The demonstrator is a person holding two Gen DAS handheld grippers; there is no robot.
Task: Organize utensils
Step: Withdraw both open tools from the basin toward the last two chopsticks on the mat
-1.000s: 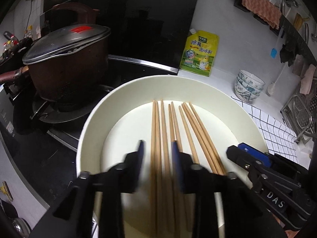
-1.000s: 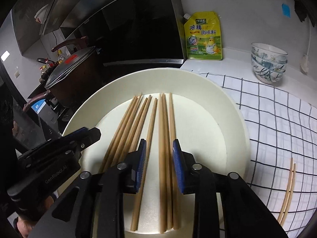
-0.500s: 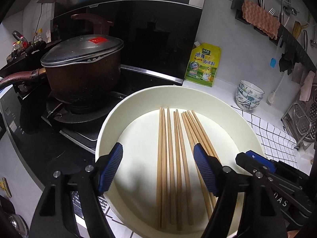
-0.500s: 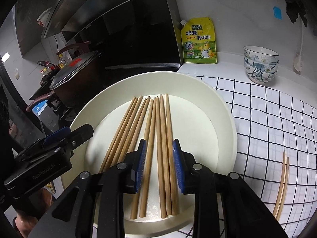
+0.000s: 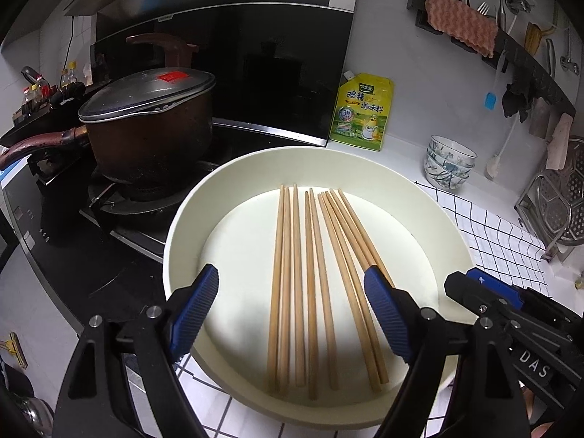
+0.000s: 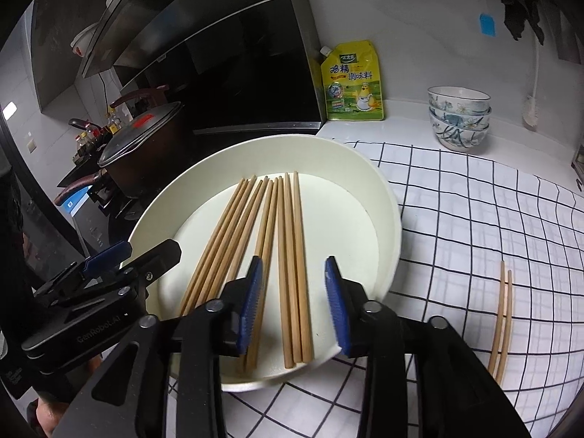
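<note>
Cream plate [image 5: 189, 219] sits at the bench's stove-side edge, partly on a checked cloth [image 6: 474, 219]. Ten wooden chopsticks [image 5: 310, 284] lie flat in it, roughly parallel, fanned a little. Left gripper [image 5: 292, 314] hovers over their near ends, jaws wide apart and just been opening, nothing gripped; the sticks lie below the gap. Right gripper [image 6: 292, 303] also over the plate, jaws parted and just been opening, clear of the three sticks under them. Two more chopsticks [image 6: 502, 314] lie on the cloth, well apart toward the right edge. Lidded pot [image 5: 146, 127] on stove; stacked bowls [image 6: 458, 116] and yellow pouch [image 6: 352, 82] at back edge.
</note>
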